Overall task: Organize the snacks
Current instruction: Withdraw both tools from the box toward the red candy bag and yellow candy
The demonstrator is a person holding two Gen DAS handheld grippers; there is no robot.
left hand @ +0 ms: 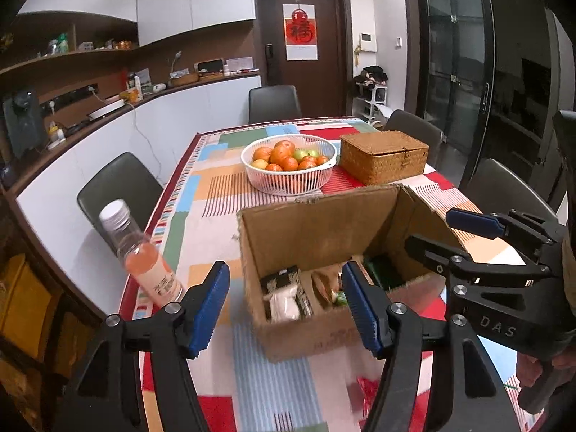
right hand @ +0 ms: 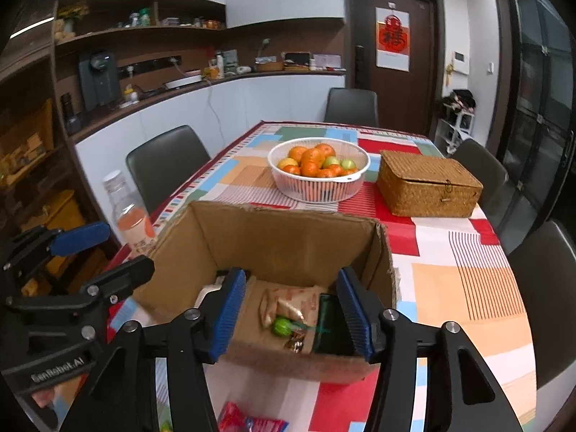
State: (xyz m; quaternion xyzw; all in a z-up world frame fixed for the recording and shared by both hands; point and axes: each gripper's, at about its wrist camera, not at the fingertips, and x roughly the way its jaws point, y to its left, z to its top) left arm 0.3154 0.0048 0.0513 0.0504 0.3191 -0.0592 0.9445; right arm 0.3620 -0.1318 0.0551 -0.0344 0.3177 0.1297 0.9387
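Observation:
An open cardboard box [left hand: 309,230] [right hand: 288,237] stands on the table in front of both grippers. Inside lie snack packets: a white and black packet [left hand: 286,297], a beige packet [right hand: 291,302], a green candy [right hand: 282,325] and a dark green packet [right hand: 331,324]. My left gripper [left hand: 284,306] is open and empty, just before the box's near wall. My right gripper [right hand: 291,316] is open and empty over the box's near edge; it also shows in the left wrist view [left hand: 442,230]. A red snack packet [right hand: 248,419] lies on the table below the right gripper.
A bottle of pink drink [left hand: 144,255] [right hand: 131,212] stands left of the box near the table edge. A white basket of oranges [left hand: 289,163] [right hand: 318,169] and a lidded wicker box [left hand: 383,156] [right hand: 428,185] stand behind. Dark chairs surround the table.

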